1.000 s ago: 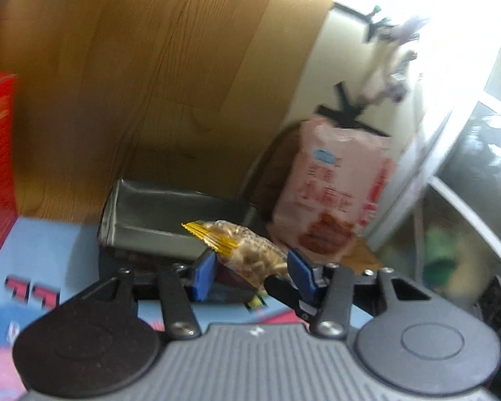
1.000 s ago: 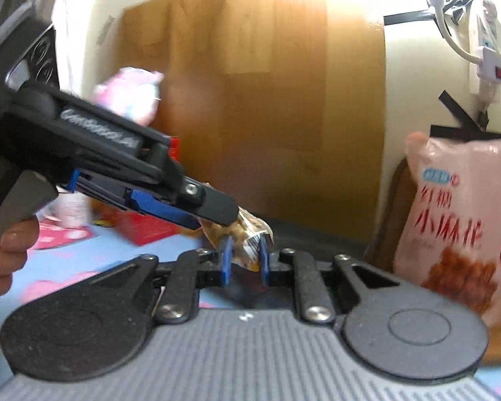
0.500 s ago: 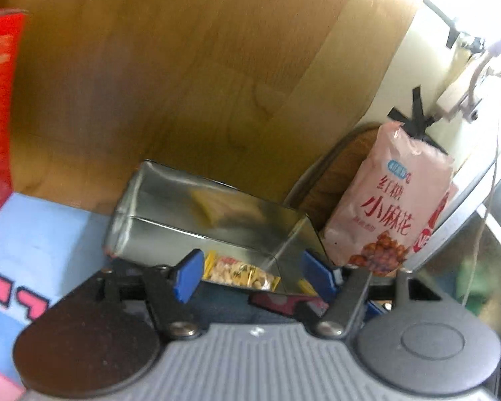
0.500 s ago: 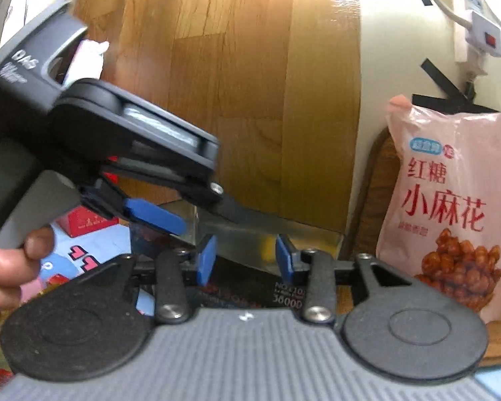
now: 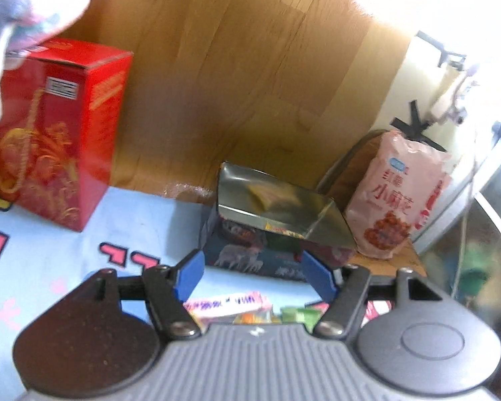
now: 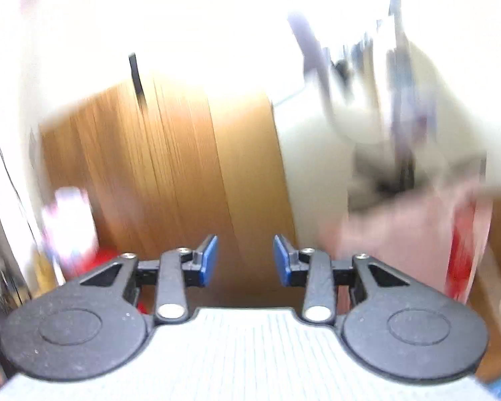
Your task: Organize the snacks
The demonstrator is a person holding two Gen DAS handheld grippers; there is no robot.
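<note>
While the left gripper [image 5: 252,275] is hanging with its jaws apart and nothing between them, the open tin [image 5: 277,214] is sitting just beyond it on the blue mat [image 5: 143,220] — small snack packet inside. Right gripper [image 6: 244,260] is closing slightly on nothing, still apart — its view's blurring badly.

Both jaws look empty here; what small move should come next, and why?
Probably lower the left gripper toward the loose snack packets just beneath it. Its jaws stand open with nothing between them, the open tin lies ahead, and the packets remain outside it on the mat.
</note>
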